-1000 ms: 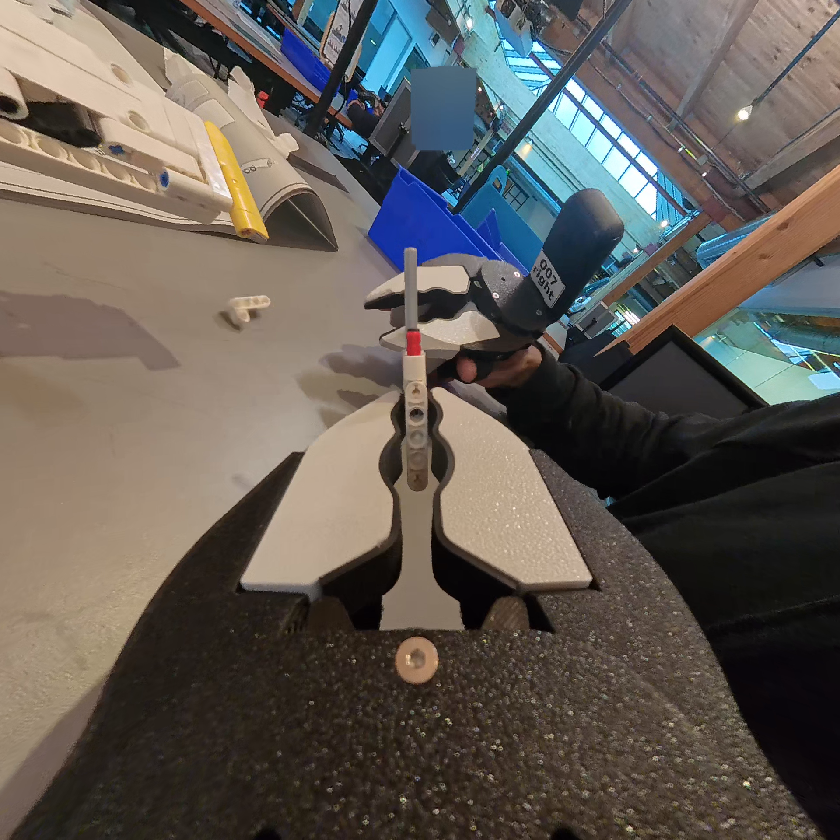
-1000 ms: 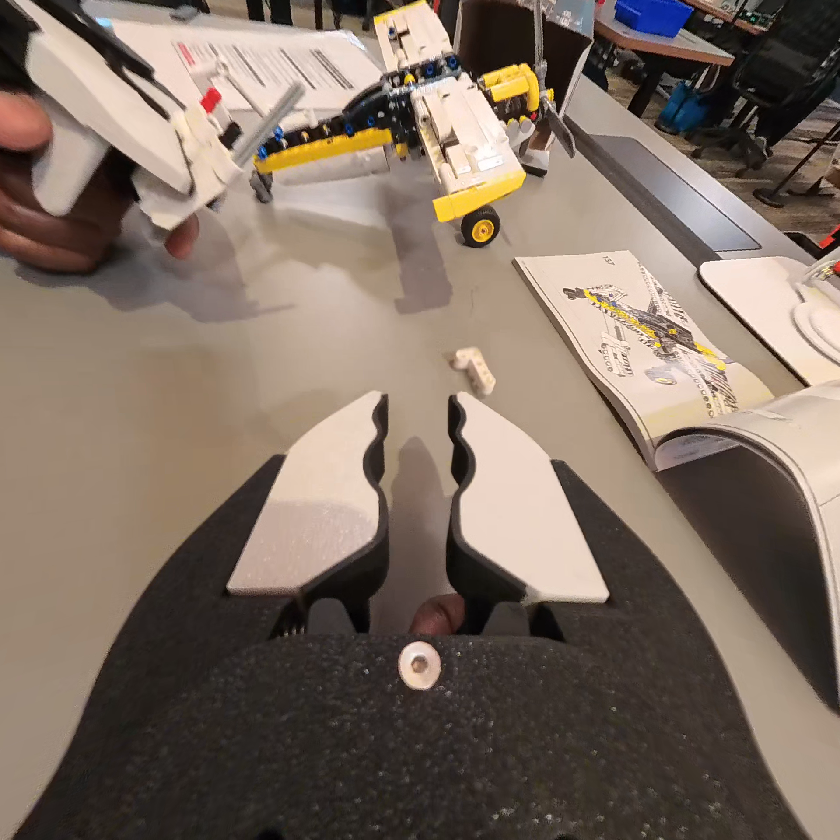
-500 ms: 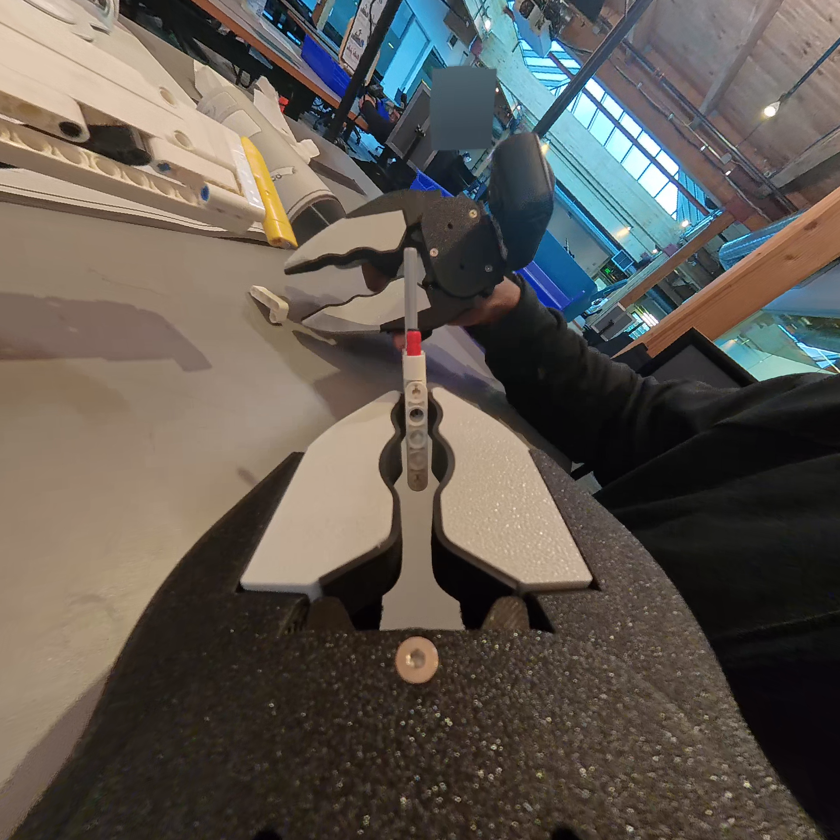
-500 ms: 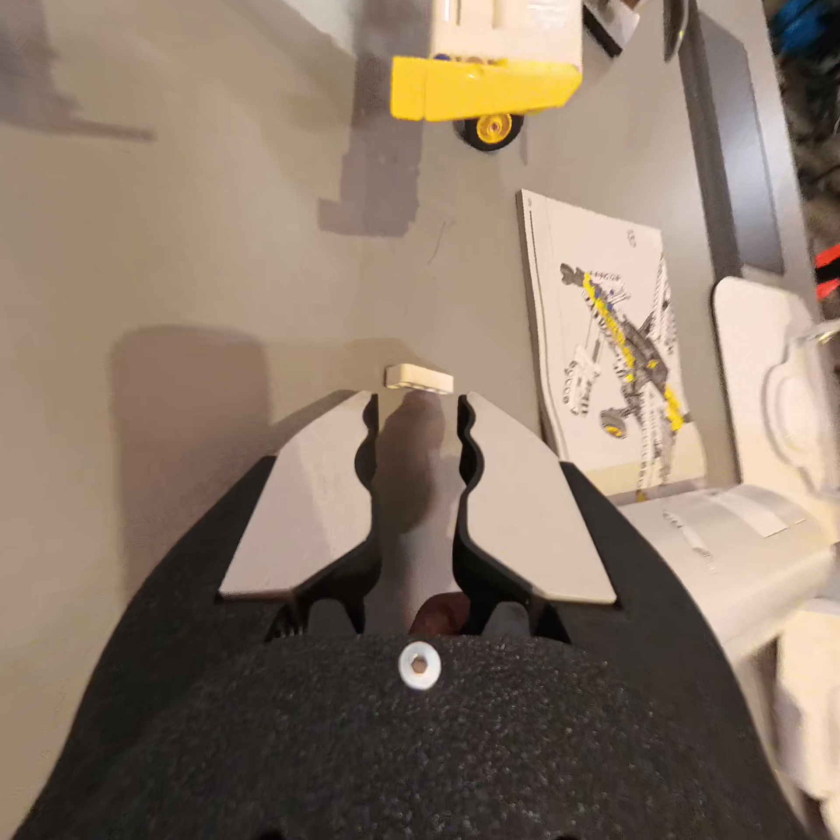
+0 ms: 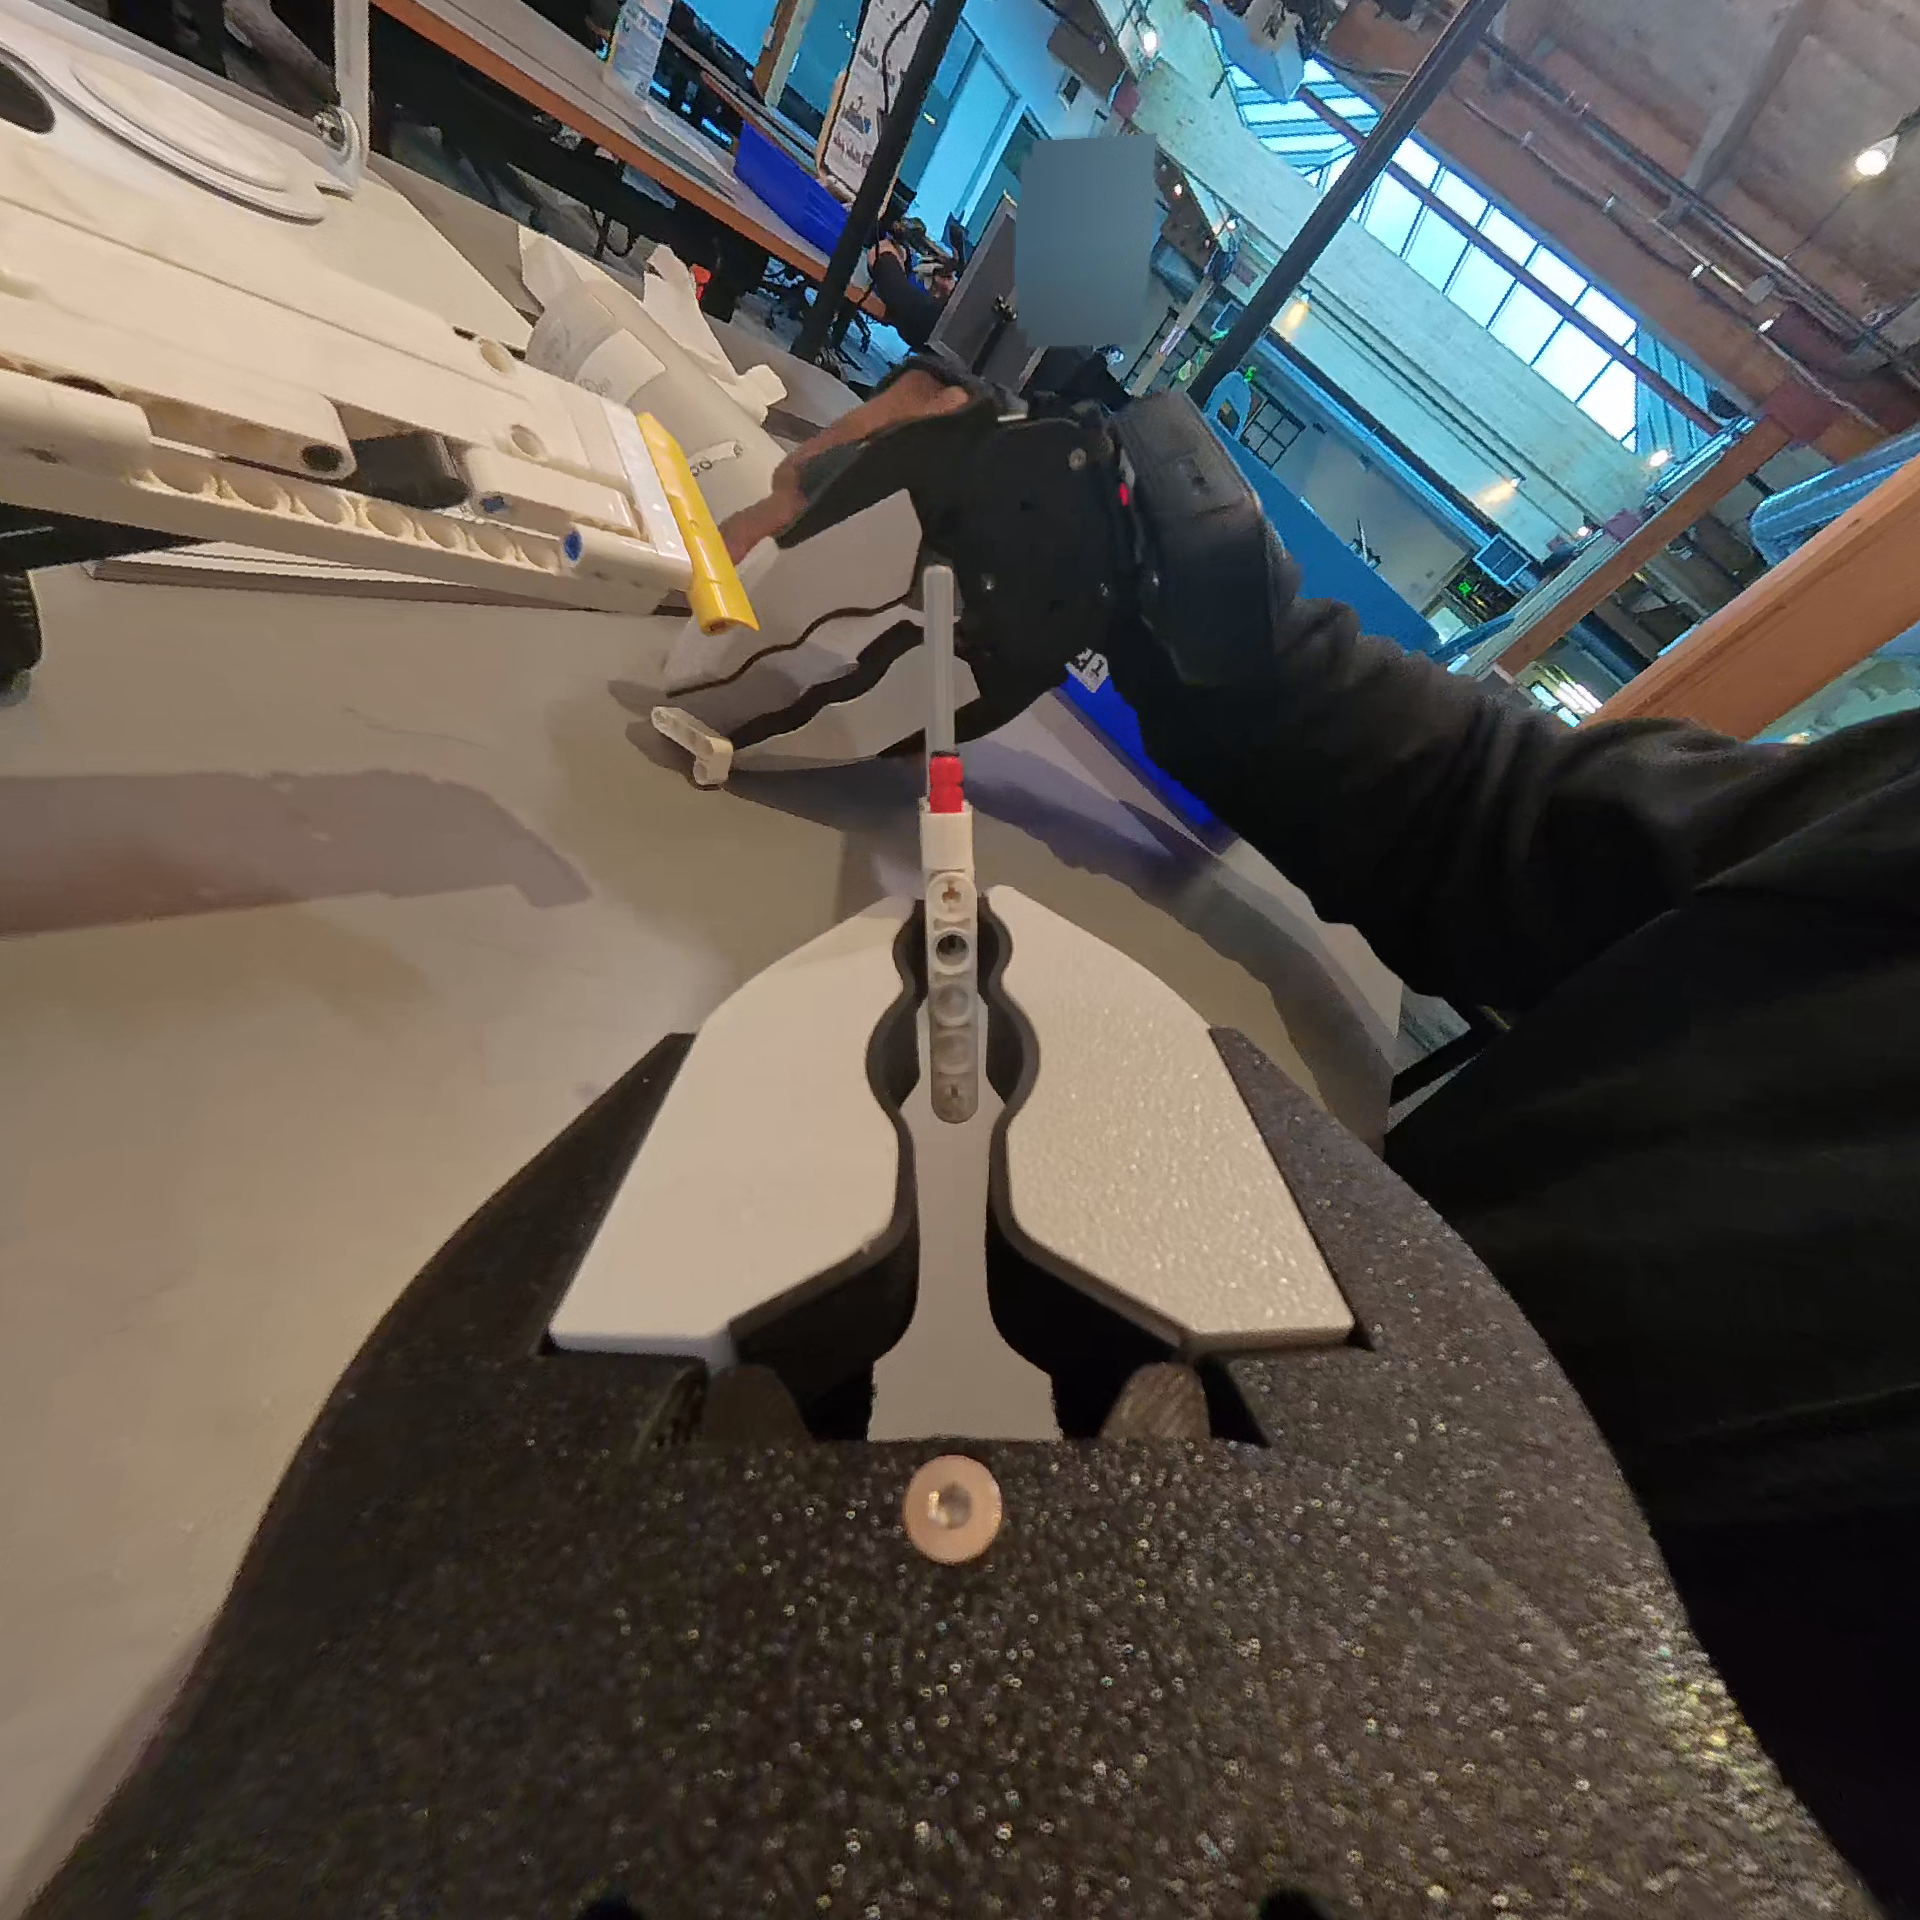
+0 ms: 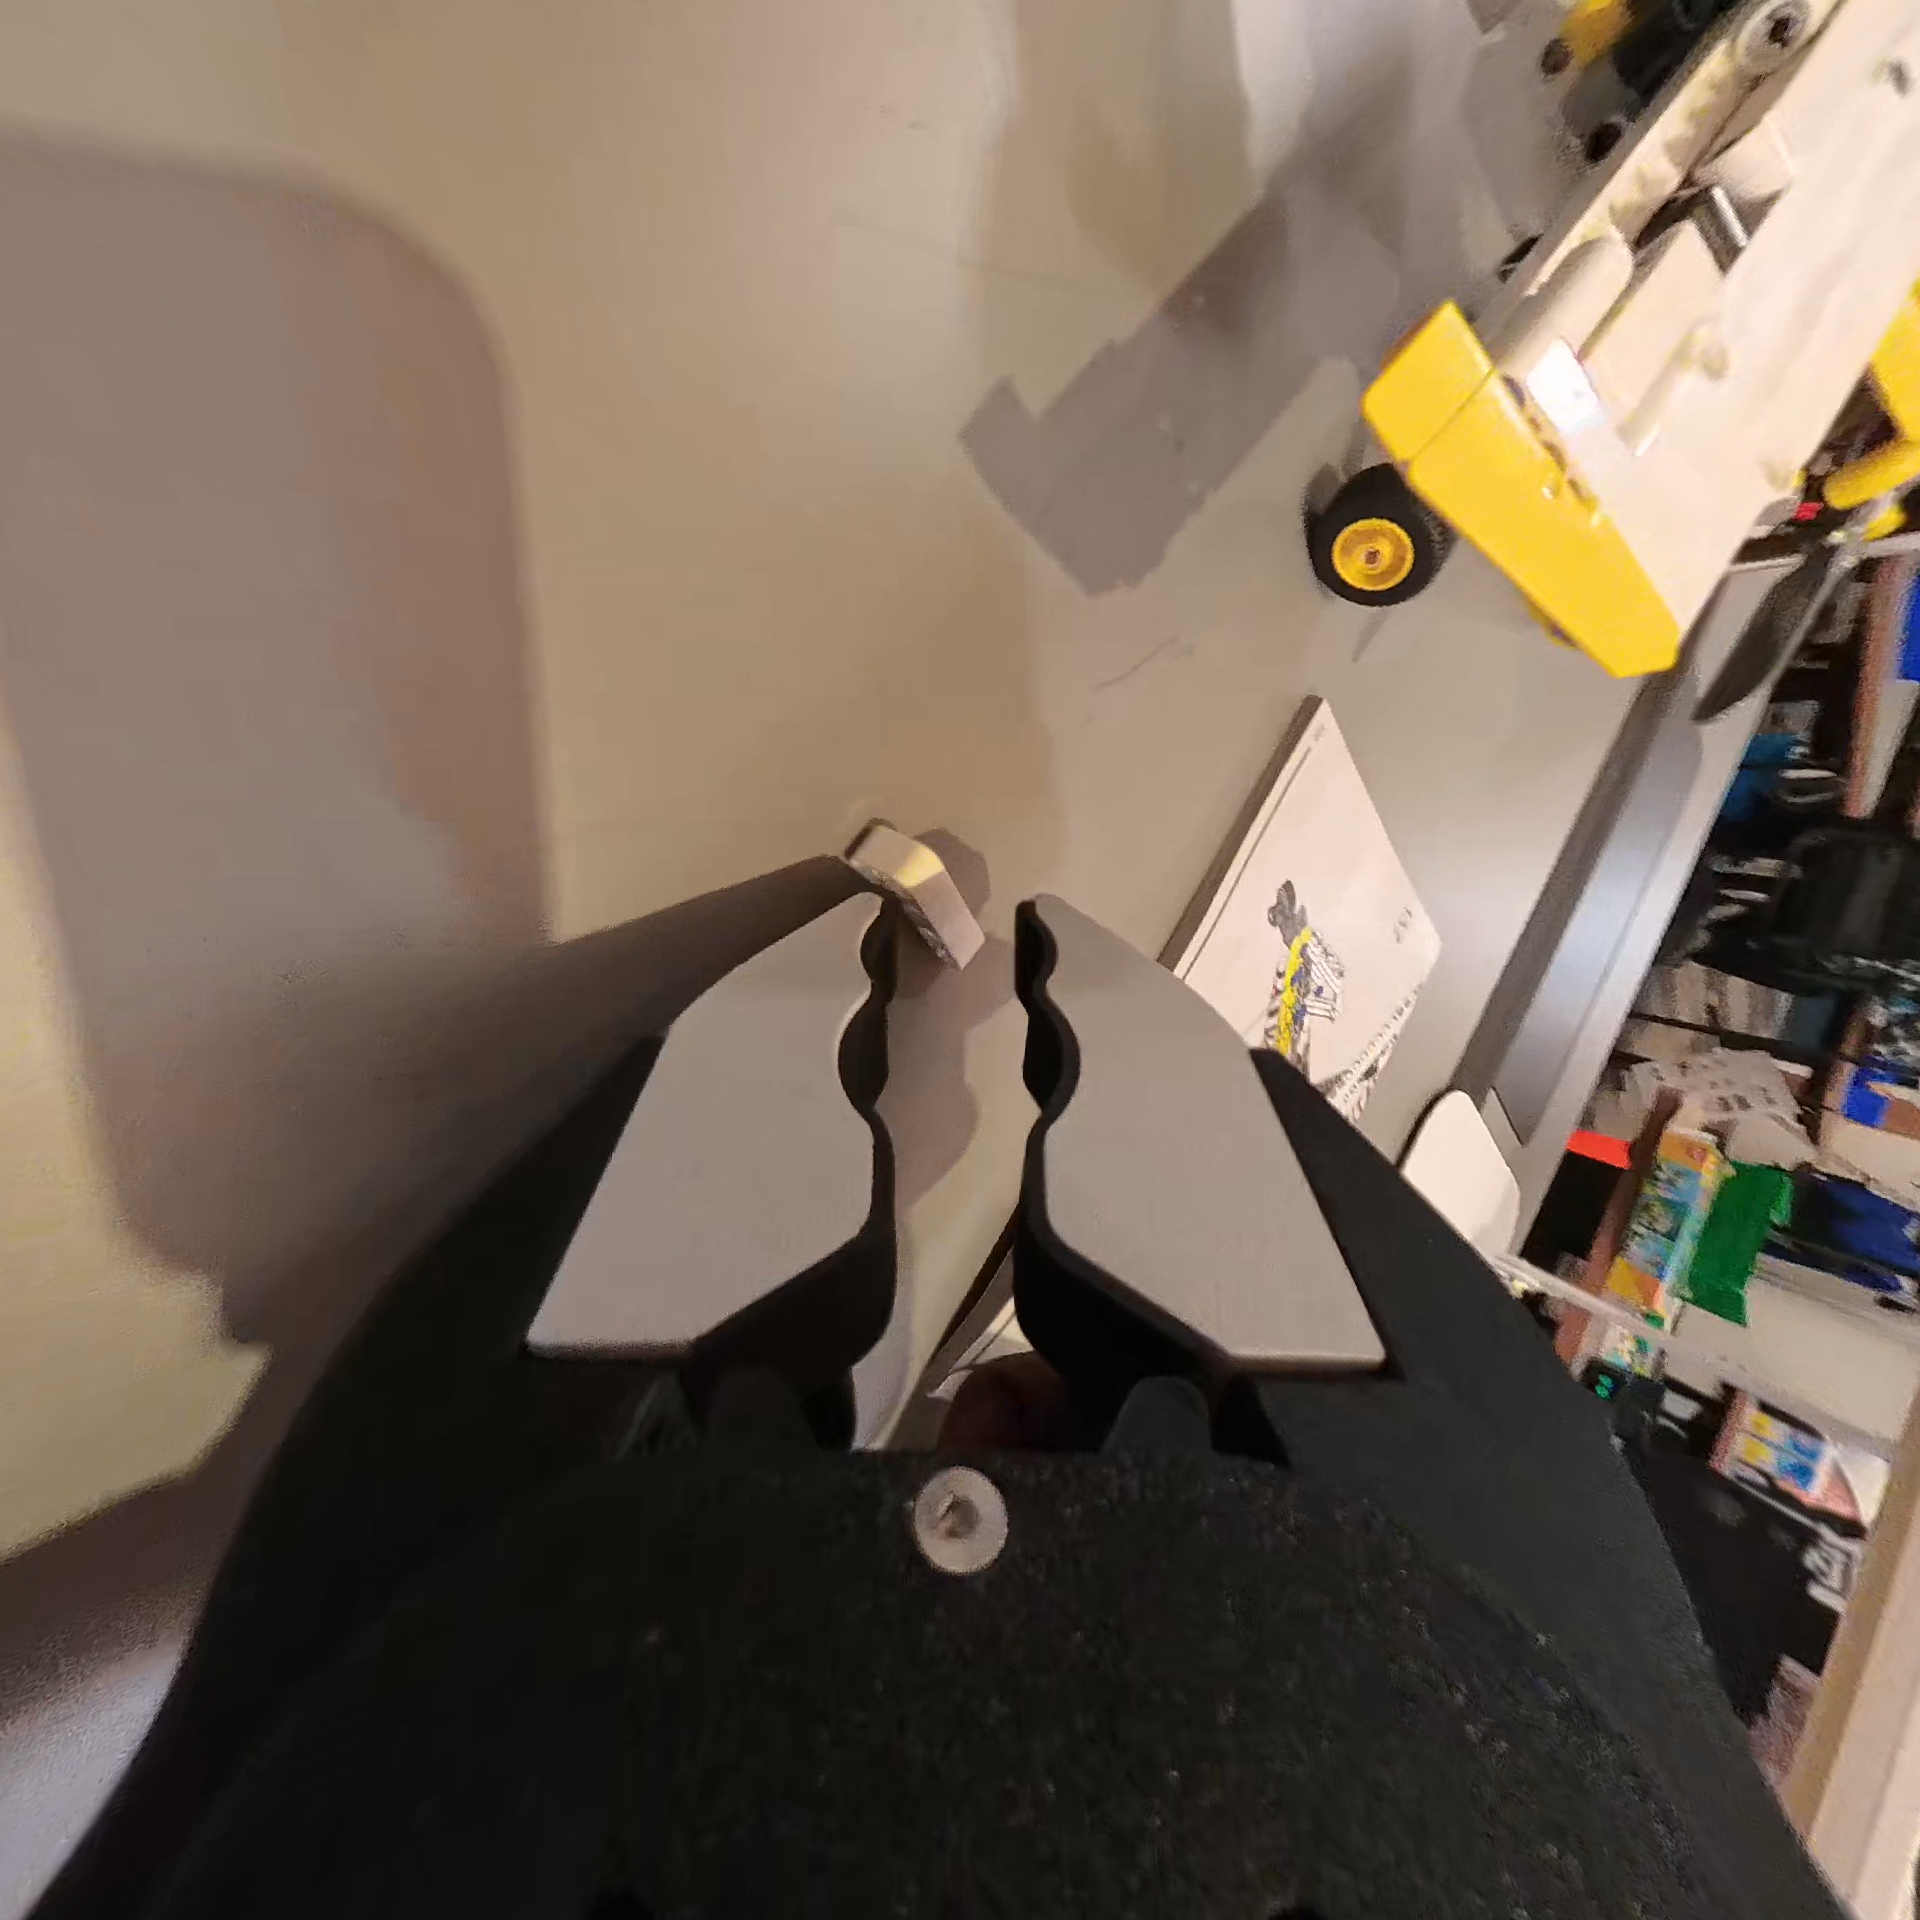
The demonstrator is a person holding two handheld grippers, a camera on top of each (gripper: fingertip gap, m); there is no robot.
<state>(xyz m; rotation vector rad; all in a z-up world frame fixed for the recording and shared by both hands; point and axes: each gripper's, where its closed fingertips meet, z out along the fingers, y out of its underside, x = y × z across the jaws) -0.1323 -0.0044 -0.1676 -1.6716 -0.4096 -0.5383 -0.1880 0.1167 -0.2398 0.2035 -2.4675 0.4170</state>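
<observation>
Left gripper (image 5: 951,935) clamped on 1 pale holed beam (image 5: 953,997) carrying a red bush and grey axle, right gripper (image 6: 951,920) parted down at the grey table (image 6: 675,468), small white piece (image 6: 914,899) against its left fingertip only, booklet (image 6: 1320,935) and yellow-white model (image 6: 1538,447) beyond.

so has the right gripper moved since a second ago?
Yes. The right gripper dropped toward the table, now at the small white piece near the booklet.

My left gripper (image 5: 951,914) has its jaws clamped narrow; my right gripper (image 6: 951,914), black-sleeved arm (image 5: 1455,790) outstretched, tilts downward, jaws parted.
</observation>
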